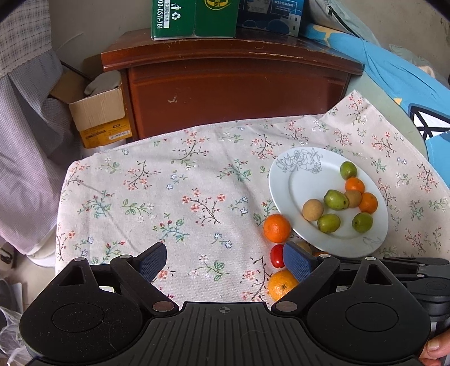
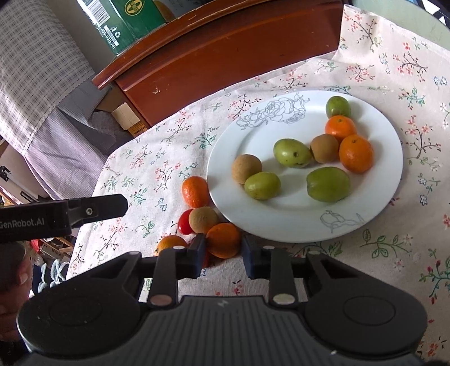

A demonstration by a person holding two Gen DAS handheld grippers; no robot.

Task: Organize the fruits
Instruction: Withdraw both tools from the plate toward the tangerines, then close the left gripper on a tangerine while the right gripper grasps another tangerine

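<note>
Floral tablecloth lies bare left of the white round plate, which holds eight small fruits. Right gripper brackets, jaws apart, a small orange off the plate's edge. Left gripper hovers spread.

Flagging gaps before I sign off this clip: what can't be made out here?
- Right gripper: whether its pads touch the orange between them.
- Fruit behind the left gripper finger pad: mostly hidden in the left wrist view.
- Green box: top cut off by the edge.
</note>
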